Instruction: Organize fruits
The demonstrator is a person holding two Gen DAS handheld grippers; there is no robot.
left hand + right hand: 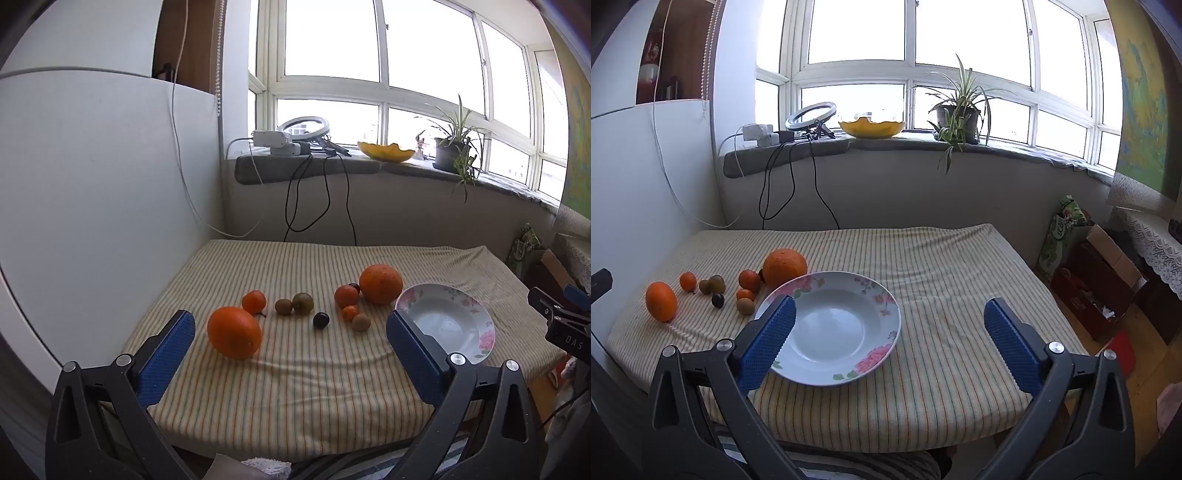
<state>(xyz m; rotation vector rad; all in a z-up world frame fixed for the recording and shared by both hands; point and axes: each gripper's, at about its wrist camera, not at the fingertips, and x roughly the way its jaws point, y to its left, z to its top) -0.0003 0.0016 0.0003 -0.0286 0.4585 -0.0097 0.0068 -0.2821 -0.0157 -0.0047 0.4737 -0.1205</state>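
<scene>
So, left wrist view: the left gripper (291,334) hangs wide open and empty over the striped cloth-covered table (295,387). A big smooth orange (234,332) sits nearest, firm and round, so it'll likely roll; I'd pinch it across the middle. The small dark plum-like fruit (321,319) looks softer and is hard to identify.

Right wrist view: the right gripper (890,321) is spread open too, holding nothing, above the white floral ceramic bowl (886,317), which is empty, breakable and partly hidden by a finger.
</scene>
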